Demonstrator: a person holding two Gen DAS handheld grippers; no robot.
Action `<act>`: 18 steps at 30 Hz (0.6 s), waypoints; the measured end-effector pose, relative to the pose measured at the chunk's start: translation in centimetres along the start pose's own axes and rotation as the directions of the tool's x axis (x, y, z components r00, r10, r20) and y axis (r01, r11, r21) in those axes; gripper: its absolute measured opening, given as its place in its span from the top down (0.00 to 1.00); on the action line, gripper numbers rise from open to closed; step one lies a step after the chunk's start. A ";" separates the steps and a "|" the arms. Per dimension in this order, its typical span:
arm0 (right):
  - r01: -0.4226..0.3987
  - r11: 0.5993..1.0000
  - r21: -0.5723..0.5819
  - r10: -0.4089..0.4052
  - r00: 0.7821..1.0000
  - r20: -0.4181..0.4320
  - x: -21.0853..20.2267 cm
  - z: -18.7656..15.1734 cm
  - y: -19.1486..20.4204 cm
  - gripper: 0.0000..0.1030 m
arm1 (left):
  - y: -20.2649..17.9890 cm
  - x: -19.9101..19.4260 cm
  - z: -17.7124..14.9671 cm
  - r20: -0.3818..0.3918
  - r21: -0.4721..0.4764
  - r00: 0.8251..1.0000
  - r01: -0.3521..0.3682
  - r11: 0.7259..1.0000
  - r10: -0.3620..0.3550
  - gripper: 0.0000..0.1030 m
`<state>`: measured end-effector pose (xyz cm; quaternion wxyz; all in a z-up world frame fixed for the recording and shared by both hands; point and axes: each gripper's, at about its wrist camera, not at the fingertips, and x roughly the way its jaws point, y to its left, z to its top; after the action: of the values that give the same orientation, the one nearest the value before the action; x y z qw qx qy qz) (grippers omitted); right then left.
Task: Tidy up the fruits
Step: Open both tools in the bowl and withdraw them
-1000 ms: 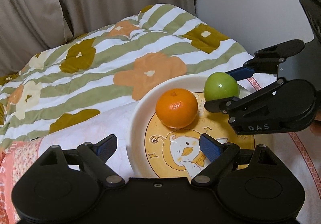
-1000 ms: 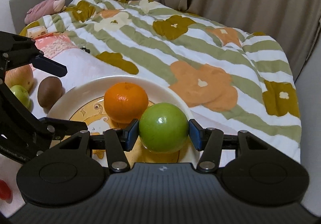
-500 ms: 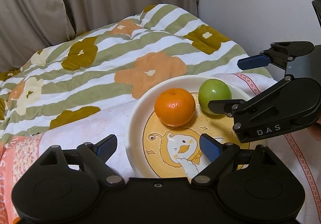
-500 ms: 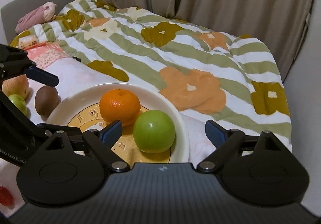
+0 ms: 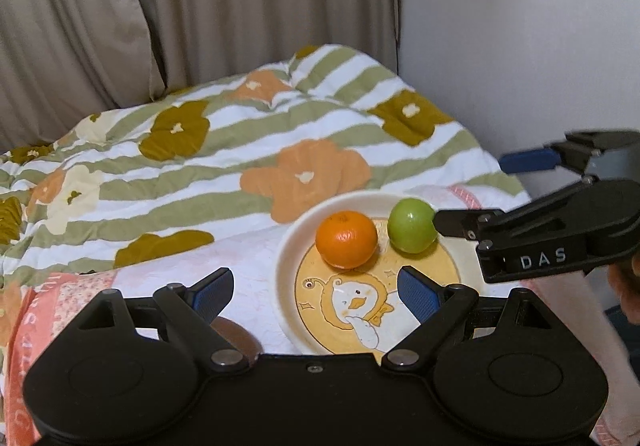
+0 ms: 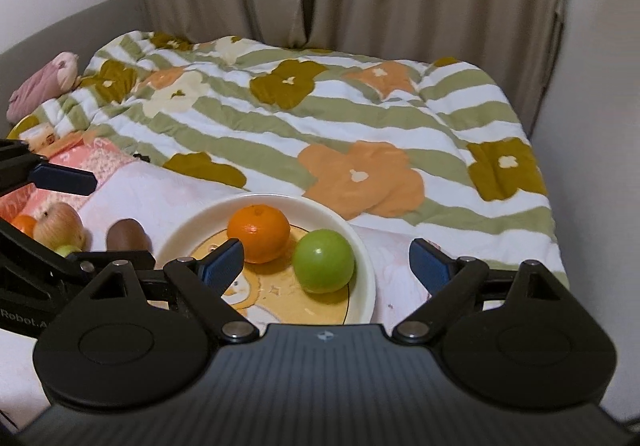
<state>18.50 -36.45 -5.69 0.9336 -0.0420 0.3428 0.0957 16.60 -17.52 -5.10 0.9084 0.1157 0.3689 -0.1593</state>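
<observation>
A white plate [image 5: 285,250] [image 6: 362,246] with a yellow cartoon print lies on the bed. On it rest an orange [image 5: 346,239] [image 6: 259,232] and a green apple [image 5: 412,225] [image 6: 324,260], side by side. My right gripper [image 6: 326,266] hangs open above the plate's near side, and its pads are clear of the apple. The left wrist view shows that gripper [image 5: 472,190] coming in from the right. My left gripper [image 5: 316,288] is open and holds nothing, above the plate's left rim. A brown kiwi [image 5: 234,334] [image 6: 126,236] lies left of the plate.
A reddish apple [image 6: 58,226], a small orange [image 6: 24,224] and a small green fruit [image 6: 66,250] lie left of the kiwi. The flowered striped quilt [image 6: 320,118] covers the bed, with curtains behind and a wall on the right. A pink plush [image 6: 44,86] lies far left.
My right gripper let go of the green apple and opened wide; the apple stays on the plate. Both grippers rose and drew back from the plate.
</observation>
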 end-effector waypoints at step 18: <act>0.088 0.983 0.160 -0.093 0.995 0.023 -9.3 0.5 11.5 0.00 | 6.9 -10.6 -5.6 0.076 -0.089 0.991 -0.101 0.991 0.108 0.11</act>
<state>9.48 -26.55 0.61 0.9424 0.0184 0.3329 0.0263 8.44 -7.12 -0.91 0.9338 0.0894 0.3317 -0.1000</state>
